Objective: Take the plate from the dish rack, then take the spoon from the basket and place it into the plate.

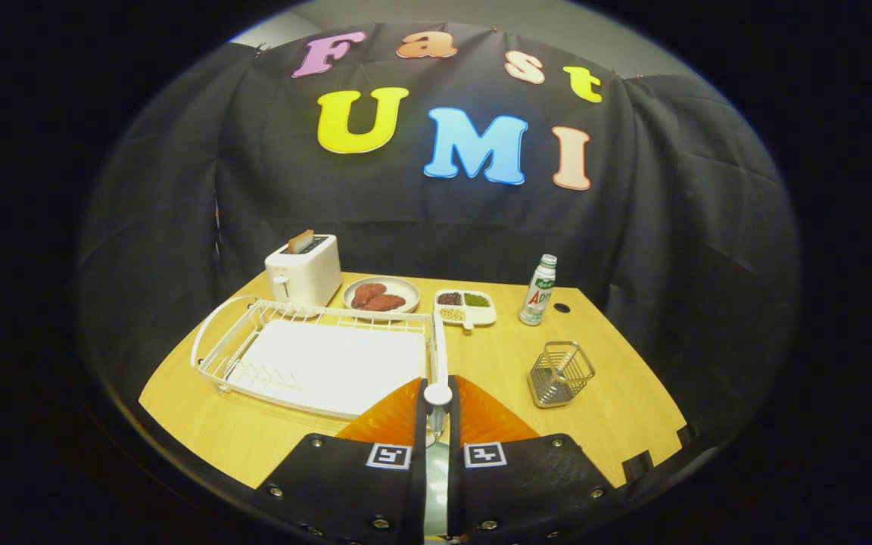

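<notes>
The gripper (pixel 437 424) holds its fingers nearly pressed together on the spoon (pixel 437 401), whose rounded end stands up between their tips, above what appears to be the plate (pixel 436 484) seen through the narrow gap, with the dish rack (pixel 315 356) ahead-left and the wire basket (pixel 561 373) ahead-right.

bottle (pixel 538 291): it has a label with green and red print. the letters are too small to read well.
gripper (pixel 437 412): each finger has one square tag with a black and white block pattern. it is a code sign, with no words or numbers on it.
left tag (pixel 389 455): on the left finger.
right tag (pixel 485 454): on the right finger.
fingers: pressed together on the spoon (pixel 437 393).
</notes>
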`<state>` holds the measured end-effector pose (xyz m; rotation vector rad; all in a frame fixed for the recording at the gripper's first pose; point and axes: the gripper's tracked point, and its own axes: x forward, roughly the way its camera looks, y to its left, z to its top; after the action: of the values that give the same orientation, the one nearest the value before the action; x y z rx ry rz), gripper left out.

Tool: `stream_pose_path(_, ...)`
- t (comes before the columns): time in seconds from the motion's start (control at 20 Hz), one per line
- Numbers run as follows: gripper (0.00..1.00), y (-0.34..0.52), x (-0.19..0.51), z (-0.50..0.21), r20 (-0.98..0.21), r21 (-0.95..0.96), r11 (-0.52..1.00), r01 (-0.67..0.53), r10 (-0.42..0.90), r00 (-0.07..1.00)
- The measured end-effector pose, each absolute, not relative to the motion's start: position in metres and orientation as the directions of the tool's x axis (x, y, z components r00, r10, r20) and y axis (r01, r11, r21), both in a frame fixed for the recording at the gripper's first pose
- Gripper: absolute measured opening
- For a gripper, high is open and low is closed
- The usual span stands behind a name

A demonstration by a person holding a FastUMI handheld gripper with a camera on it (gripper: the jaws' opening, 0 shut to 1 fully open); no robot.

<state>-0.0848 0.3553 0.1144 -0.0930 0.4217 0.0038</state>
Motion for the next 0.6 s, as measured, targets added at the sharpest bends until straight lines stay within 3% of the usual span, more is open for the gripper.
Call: stream_pose_path(0.6, 0.11, 0.411, -0.116, 0.067, -0.49, -0.056, 0.986, -0.159, 0.111, 0.864)
